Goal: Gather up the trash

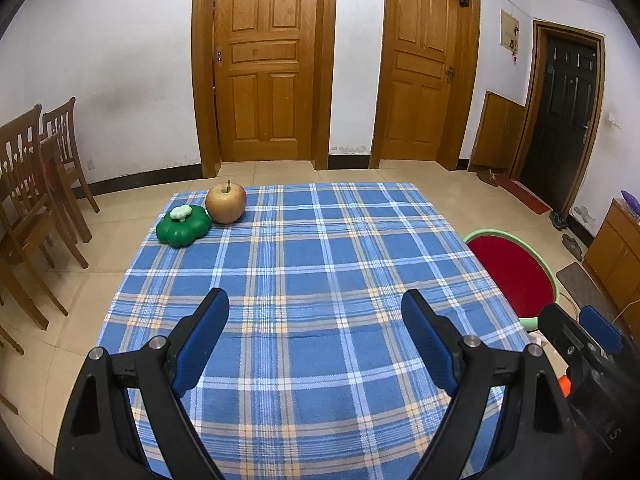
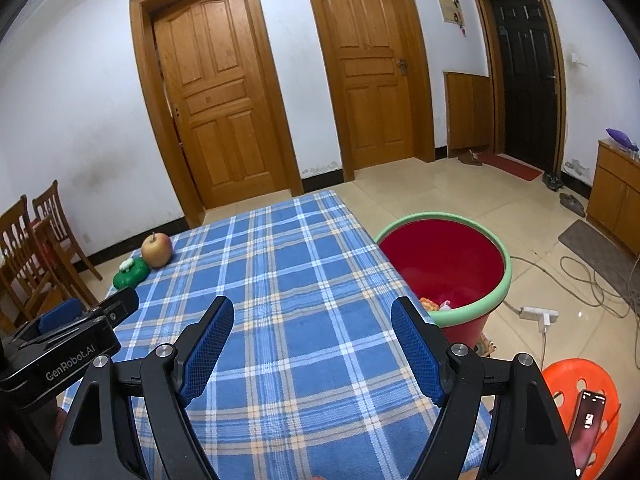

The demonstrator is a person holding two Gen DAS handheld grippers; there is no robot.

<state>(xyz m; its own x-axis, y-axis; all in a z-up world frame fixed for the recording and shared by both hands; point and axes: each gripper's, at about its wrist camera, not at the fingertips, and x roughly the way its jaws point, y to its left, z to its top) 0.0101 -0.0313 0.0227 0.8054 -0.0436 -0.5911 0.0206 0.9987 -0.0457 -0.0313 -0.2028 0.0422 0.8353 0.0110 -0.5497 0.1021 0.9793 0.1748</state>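
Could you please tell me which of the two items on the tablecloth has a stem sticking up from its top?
The apple: round, yellowish-red, with a thin stem. The flat green toy beside it carries a pale knob instead.

The left gripper (image 1: 315,310) is held level with its two blue-padded fingers (image 1: 204,336) spread wide apart and nothing between them. The right gripper (image 2: 312,318) has the same pose, fingers (image 2: 210,344) splayed and nothing in their gap. The two sit side by side: the right one's tip shows at the right edge of the left wrist view, the left one's body at the left edge of the right wrist view
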